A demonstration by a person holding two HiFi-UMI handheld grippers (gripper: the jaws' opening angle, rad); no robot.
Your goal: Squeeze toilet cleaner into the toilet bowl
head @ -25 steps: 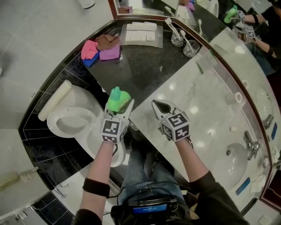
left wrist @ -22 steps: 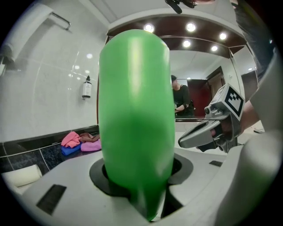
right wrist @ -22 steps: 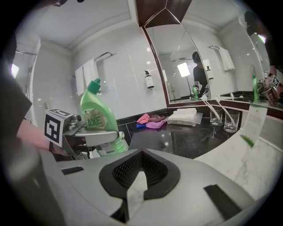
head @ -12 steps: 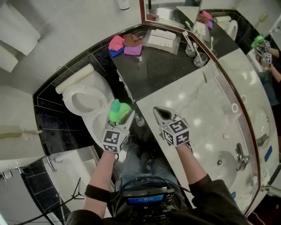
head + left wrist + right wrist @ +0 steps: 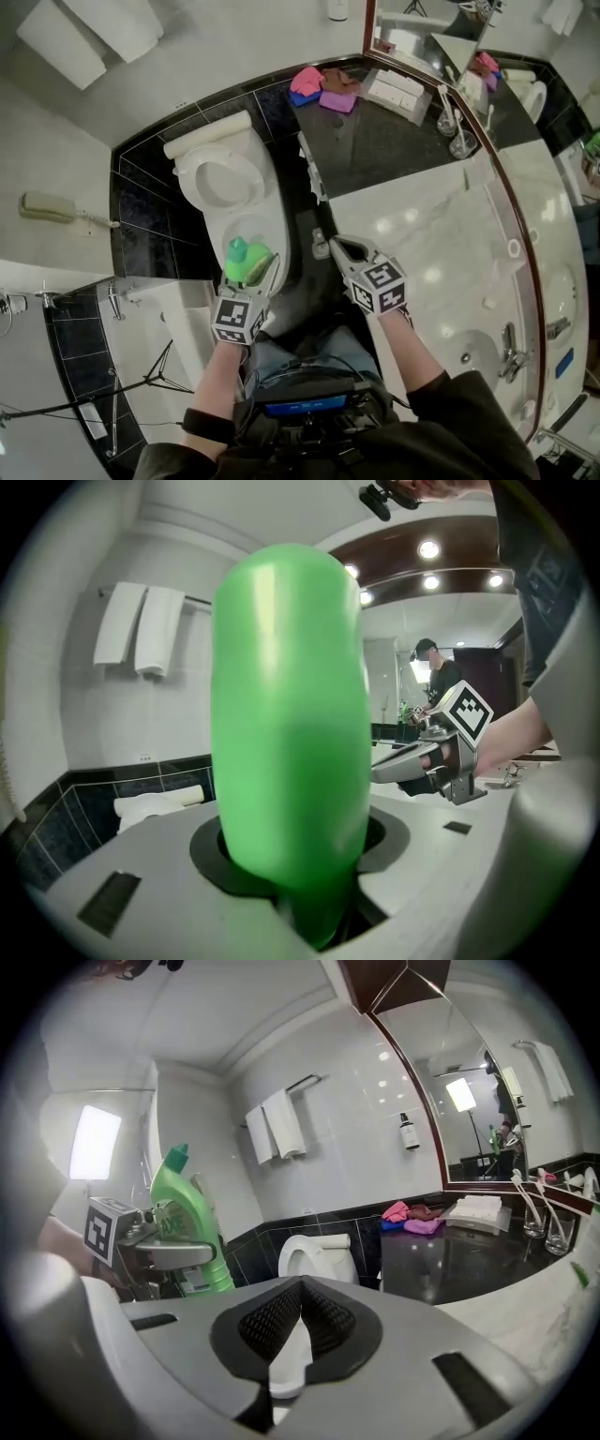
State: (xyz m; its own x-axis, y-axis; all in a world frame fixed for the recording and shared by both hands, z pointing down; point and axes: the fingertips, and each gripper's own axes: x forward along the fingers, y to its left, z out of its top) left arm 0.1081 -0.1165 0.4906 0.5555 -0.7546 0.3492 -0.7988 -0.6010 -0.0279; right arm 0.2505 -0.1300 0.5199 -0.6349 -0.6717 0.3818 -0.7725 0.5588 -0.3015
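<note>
- The worktop [image 5: 412,234] is on my right. It is pale stone near me and black at its far end.
- The white toilet [image 5: 258,211] stands just off the worktop's left edge, with its lid up and its bowl open.
- My left gripper [image 5: 255,277] holds the green cleaner bottle [image 5: 244,262]. Its jaws press on both sides of the bottle.
- The bottle stands up straight with its cap on top. From above it shows over the near end of the toilet.
- My right gripper [image 5: 342,246] has its jaws closed tight with nothing between them. It is up by the worktop's near left corner.
- Pink, brown and purple cloths [image 5: 323,89] lie in a pile at the worktop's far left corner.
- Two glasses [image 5: 455,131] stand at the far edge by the mirror.
</note>
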